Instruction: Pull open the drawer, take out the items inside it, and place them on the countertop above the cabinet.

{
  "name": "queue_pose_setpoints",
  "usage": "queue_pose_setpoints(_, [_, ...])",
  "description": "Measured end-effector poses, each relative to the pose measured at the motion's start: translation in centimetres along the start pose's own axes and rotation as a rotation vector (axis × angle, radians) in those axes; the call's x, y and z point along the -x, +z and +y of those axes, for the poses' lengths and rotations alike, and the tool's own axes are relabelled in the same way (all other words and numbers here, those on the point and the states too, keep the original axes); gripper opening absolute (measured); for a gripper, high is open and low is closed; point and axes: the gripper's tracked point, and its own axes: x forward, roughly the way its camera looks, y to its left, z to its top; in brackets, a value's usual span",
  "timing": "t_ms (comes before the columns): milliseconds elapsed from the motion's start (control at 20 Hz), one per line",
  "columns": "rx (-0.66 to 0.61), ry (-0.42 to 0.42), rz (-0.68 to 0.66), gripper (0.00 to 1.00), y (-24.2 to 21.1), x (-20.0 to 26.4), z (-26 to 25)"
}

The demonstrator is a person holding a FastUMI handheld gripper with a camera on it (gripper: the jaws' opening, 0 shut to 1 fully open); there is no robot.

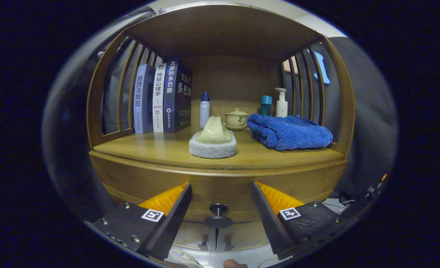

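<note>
The gripper (220, 203) had its jaws released, spread wide with nothing between the fingers but the drawer knob (218, 215), which stood just ahead of them, untouched. The knob sat at the middle of the drawer (220, 186) front, a curved wooden panel lying flush under the countertop (156, 149), so its contents could not be seen.

Near the countertop's front edge, at its middle, lay one scrub pad with a pale handle (213, 139). Toward the right edge a single blue towel (289, 131) lay folded. Further back, three books (163, 97) stood upright against the slatted left side. Behind the pad stood one white bottle with a blue cap (204, 109) and one small lidded cup on a saucer (236, 119). At the back right corner were one teal-capped bottle (265, 104) and one white pump bottle (281, 102). A wooden shelf frame (223, 33) with slatted sides and a solid top enclosed the countertop; dark cloth hung beyond it.
</note>
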Motion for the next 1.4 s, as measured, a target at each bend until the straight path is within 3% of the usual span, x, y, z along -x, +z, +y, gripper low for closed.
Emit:
queue_pose_setpoints(400, [0.006, -0.001, 0.004, 0.97, 0.1, 0.2, 0.0])
queue_pose_setpoints(700, [0.011, -0.007, -0.091, 0.97, 4.5, 1.6, -1.3])
queue_pose_setpoints(1400, [0.050, -0.040, -0.254, 0.97, 10.7, 9.5, -10.5])
